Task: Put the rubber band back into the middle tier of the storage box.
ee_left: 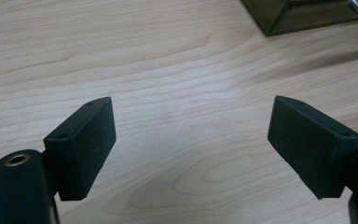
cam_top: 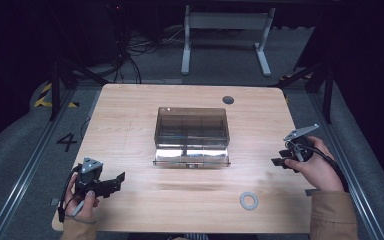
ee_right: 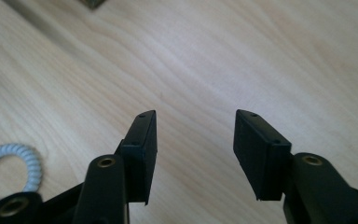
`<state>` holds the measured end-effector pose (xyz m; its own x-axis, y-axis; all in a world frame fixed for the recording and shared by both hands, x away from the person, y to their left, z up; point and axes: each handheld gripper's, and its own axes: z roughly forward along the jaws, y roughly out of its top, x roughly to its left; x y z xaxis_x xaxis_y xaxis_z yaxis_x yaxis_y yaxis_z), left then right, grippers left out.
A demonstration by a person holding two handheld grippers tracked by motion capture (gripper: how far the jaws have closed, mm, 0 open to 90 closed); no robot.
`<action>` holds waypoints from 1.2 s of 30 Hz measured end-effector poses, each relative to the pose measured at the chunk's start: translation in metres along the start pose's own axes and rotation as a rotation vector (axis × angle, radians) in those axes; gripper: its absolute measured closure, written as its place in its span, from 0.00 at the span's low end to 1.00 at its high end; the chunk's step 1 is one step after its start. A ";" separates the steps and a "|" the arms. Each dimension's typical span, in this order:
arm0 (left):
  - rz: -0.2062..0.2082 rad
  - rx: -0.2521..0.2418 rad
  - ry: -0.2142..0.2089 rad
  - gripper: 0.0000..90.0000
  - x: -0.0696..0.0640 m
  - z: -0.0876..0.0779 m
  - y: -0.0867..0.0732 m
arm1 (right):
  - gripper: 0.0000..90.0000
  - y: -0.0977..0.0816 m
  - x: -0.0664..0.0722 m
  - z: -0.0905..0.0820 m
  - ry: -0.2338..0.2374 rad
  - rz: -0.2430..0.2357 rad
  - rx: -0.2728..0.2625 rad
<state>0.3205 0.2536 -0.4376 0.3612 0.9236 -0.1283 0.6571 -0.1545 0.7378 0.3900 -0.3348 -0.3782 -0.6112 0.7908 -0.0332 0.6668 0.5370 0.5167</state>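
Observation:
A smoky transparent plastic box [cam_top: 191, 127] with inner dividers stands mid-table, its clear lid [cam_top: 191, 155] folded down toward me. A white coiled ring [cam_top: 249, 201] lies on the wood at the front right. My left gripper [cam_top: 114, 182] rests at the table's front left, jaws wide open over bare wood [ee_left: 191, 130]. My right gripper [cam_top: 279, 159] hovers at the right edge, open with nothing between its jaws [ee_right: 196, 135]. The ring [ee_right: 9, 170] lies at the left edge of the right gripper view. A corner of the box [ee_left: 303, 14] shows at the top of the left gripper view.
The wooden table [cam_top: 130, 125] has a dark round grommet [cam_top: 228, 99] near its back edge. Beyond it stand a white desk frame [cam_top: 225, 40] and cables on the grey floor. Metal rails run along both sides.

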 end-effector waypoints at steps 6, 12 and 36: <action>0.014 -0.005 -0.011 0.18 -0.001 0.000 0.000 | 0.64 -0.005 -0.004 -0.005 0.001 0.022 -0.032; 0.046 0.006 -0.035 0.18 -0.004 0.001 0.000 | 0.57 -0.006 0.002 -0.011 0.047 -0.049 -0.036; 0.050 0.010 -0.037 0.18 -0.006 0.002 0.001 | 0.64 0.000 0.007 -0.033 0.105 -0.010 -0.150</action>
<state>0.3205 0.2475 -0.4378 0.4176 0.9012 -0.1161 0.6440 -0.2034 0.7375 0.3717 -0.3393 -0.3506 -0.6636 0.7467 0.0464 0.5943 0.4885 0.6389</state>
